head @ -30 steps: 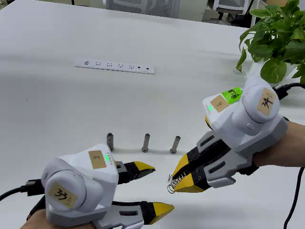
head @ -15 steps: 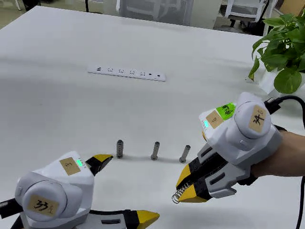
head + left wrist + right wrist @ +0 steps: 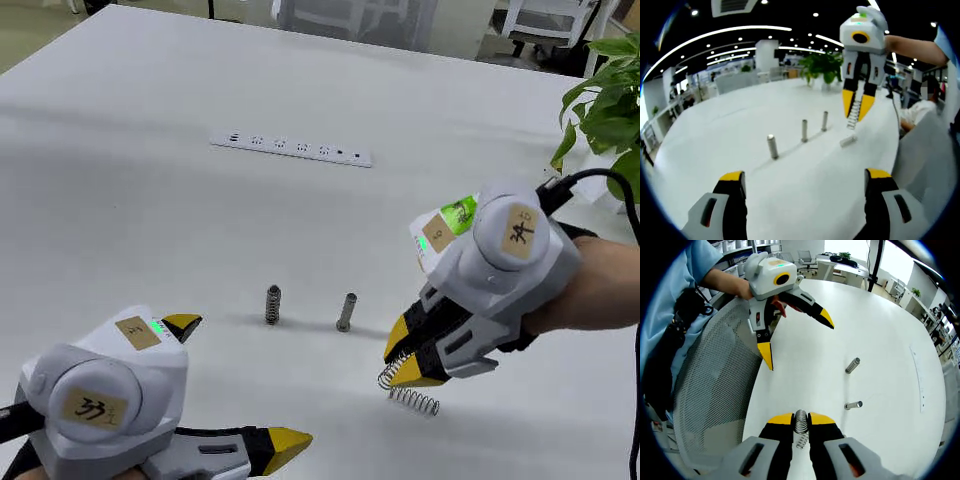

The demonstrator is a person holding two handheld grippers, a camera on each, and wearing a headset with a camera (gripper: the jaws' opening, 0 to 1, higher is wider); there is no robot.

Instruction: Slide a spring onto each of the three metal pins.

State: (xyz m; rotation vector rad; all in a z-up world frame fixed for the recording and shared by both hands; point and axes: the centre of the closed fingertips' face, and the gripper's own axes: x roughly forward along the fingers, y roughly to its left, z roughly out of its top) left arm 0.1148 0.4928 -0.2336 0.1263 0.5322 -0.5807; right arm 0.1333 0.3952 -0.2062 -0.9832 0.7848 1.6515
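Observation:
My right gripper (image 3: 402, 362) is shut on a small spring (image 3: 393, 371), held just above the white table (image 3: 150, 200). A second spring (image 3: 413, 400) lies loose on the table under it. The left pin (image 3: 272, 304) wears a spring; the middle pin (image 3: 346, 311) is bare. The third pin (image 3: 824, 121) stands bare beside the right gripper (image 3: 857, 102). My left gripper (image 3: 237, 383) is open wide at the near left, apart from the pins. In the right gripper view the held spring (image 3: 800, 421) sits between the shut jaws, with the loose spring (image 3: 801, 440) below.
A white power strip (image 3: 290, 148) lies across the table farther back. A green potted plant (image 3: 610, 100) stands at the right edge. A mesh chair (image 3: 715, 390) is at the table's near side. The right gripper's black cable (image 3: 590, 180) trails off right.
The left gripper has drawn back to the left, away from the pins. The right gripper has moved in over the third pin, and a loose spring now shows on the table beneath it.

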